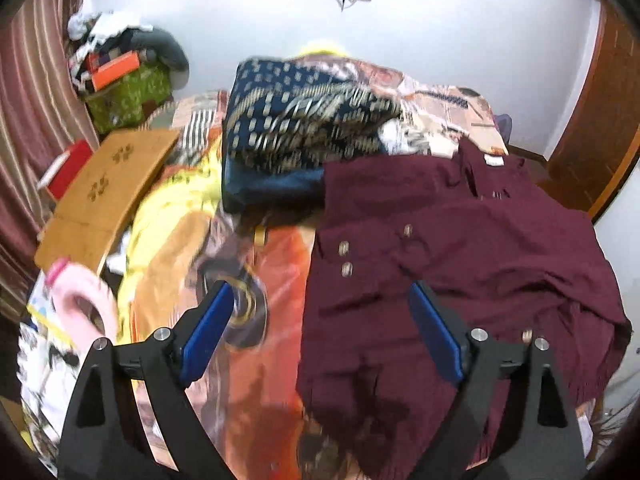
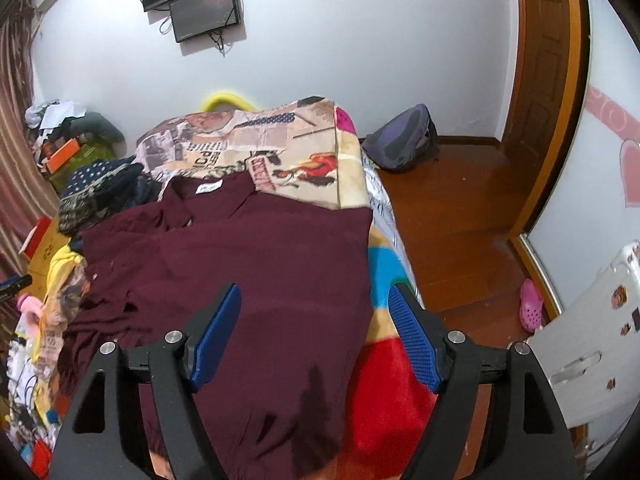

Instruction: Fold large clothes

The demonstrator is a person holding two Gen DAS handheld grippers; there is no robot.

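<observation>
left tongs: wide, empty, over maroon shirt's left edge
right tongs: wide, empty, over its right edge
bed: floor open rightward

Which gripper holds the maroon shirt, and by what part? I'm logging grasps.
Neither. The left gripper and right gripper are both open above the maroon shirt, holding nothing.

Both cameras look down the bed from its near end toward the far wall. The left view sits over the left half, the right view over the right edge and floor. Both share the maroon shirt, close below.
</observation>
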